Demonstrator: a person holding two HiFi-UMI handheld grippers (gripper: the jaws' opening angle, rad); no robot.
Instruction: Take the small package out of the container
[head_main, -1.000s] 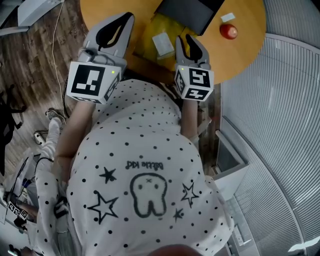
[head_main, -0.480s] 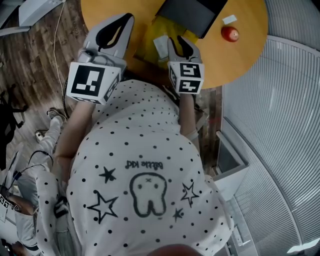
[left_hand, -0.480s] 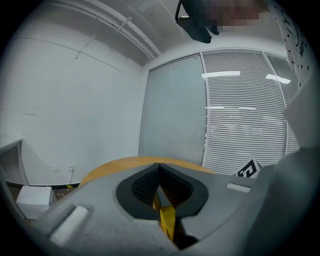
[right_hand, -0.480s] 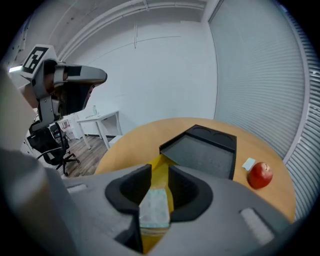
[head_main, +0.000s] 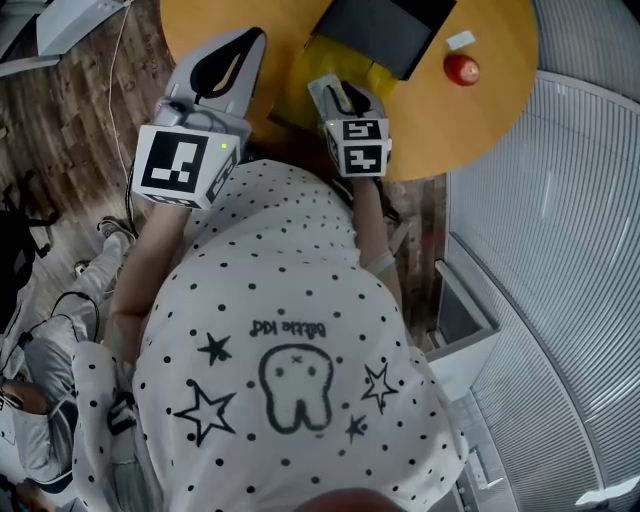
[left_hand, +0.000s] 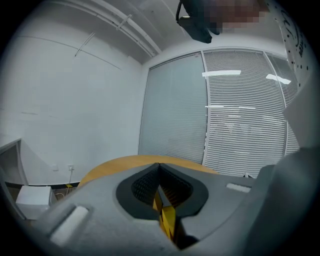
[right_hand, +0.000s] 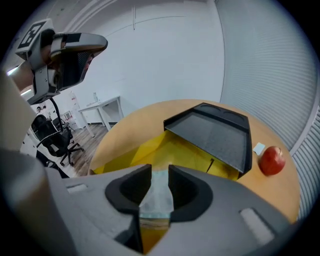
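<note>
Swings right tool (head_main: 340, 95) leftward over yellow container (right_hand: 150, 155), pinching small package (right_hand: 159, 192) there. Holds left tool (head_main: 225, 65) pressed together past round wooden table (head_main: 480, 120). Shows apple (head_main: 461, 68), blinds (head_main: 560, 200), plank floor (head_main: 70, 130).

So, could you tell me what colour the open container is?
The container is yellow, with a black lid; the right gripper view shows it best.

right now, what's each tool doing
left tool: closed, tips together
right tool: closed on the small package
</note>
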